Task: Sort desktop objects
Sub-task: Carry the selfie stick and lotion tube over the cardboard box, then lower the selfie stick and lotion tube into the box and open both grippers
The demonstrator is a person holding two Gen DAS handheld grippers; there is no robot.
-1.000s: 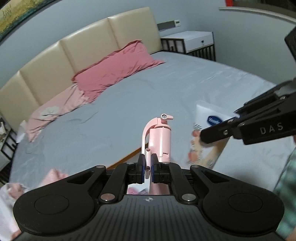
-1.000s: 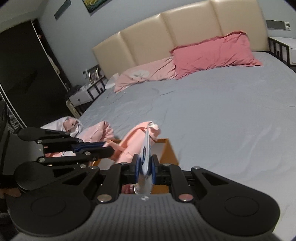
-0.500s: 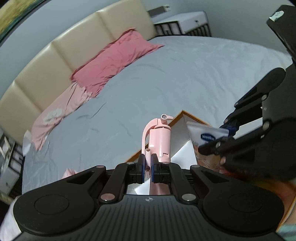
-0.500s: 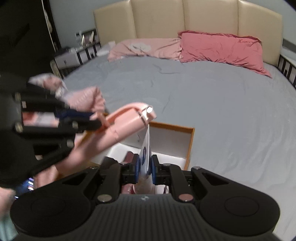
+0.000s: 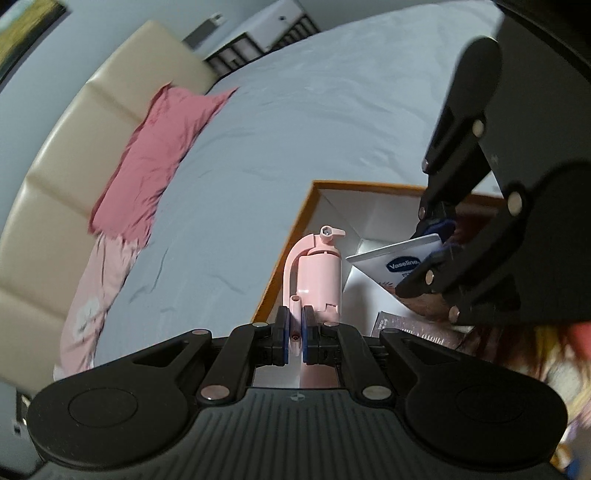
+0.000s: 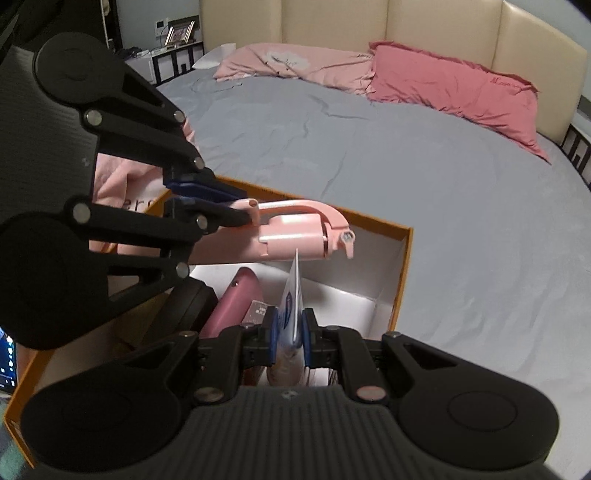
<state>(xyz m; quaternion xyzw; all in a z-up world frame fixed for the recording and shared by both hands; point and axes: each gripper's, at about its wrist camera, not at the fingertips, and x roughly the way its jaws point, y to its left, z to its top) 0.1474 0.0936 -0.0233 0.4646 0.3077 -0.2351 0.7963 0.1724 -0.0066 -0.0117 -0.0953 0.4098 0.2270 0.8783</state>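
Bed point(image 6: 424, 206): grey sheet, fills most of both wrist views; cream padded headboard point(image 6: 443, 33) behind. Dark pink pillow point(image 6: 458, 92) and pale pink pillow point(image 6: 291, 64) lie side by side against the headboard.

Box point(image 6: 402, 273): open, orange rim, white inner walls, sits at the near edge of the bed. Inside it, a pink rounded object point(image 6: 236, 299) and printed packets point(image 5: 417, 328); details unclear.

Left claw point(image 5: 294, 328): clenched on the thin handle of a pink extinguisher-shaped item point(image 5: 319, 273). Item is above the box's near-left corner, nozzle end pointing away from the claw. In the right wrist view it lies roughly level across the box opening.

Right claw point(image 6: 290, 334): clenched on the flat end of a Vaseline tube point(image 5: 402, 264), white with a blue label. Tube is over the box interior, just beside the pink item.
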